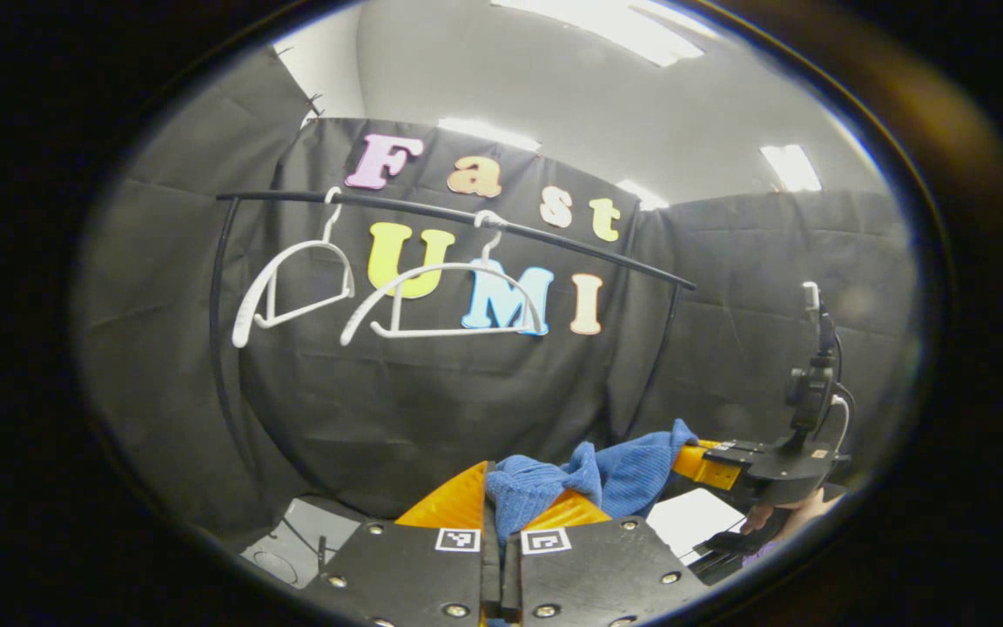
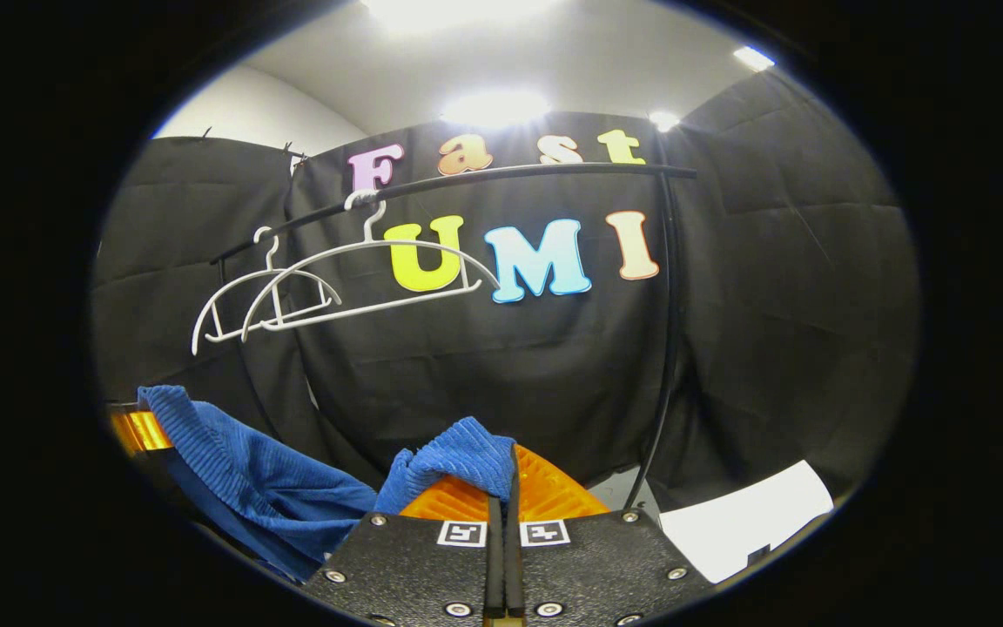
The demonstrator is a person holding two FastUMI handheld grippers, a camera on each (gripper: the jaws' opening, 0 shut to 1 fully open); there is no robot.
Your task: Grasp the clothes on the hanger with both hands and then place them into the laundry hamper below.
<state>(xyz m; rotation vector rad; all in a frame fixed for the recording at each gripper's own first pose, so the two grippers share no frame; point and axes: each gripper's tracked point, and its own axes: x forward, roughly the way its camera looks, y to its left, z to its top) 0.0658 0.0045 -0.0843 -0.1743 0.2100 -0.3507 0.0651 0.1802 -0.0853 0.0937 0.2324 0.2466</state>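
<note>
Left gripper (image 1: 501, 509): fingers clamped together on a bunched fold of the blue garment (image 1: 589, 483), which rises from between them at the near bottom of the left gripper view. From there the cloth runs rightward and slightly farther off to the right gripper (image 1: 706, 466), seen at the right with a hand (image 1: 771, 515) beneath it.

Right gripper (image 2: 501, 488): fingers pressed together on another blue fold (image 2: 458, 457) at the near bottom of the right gripper view. The cloth sags from that grip toward the left, then climbs to the left gripper at the left edge (image 2: 140, 428).

Garment: held off the hangers, stretched between the two grippers, long axis running left to right, middle drooping.

Rail (image 1: 467, 218): black, spanning the far cloth wall. Two white hangers (image 1: 445, 300) hang from it, both bare, side by side toward its left half.

A white sheet (image 2: 745, 518) lies low at the right
</note>
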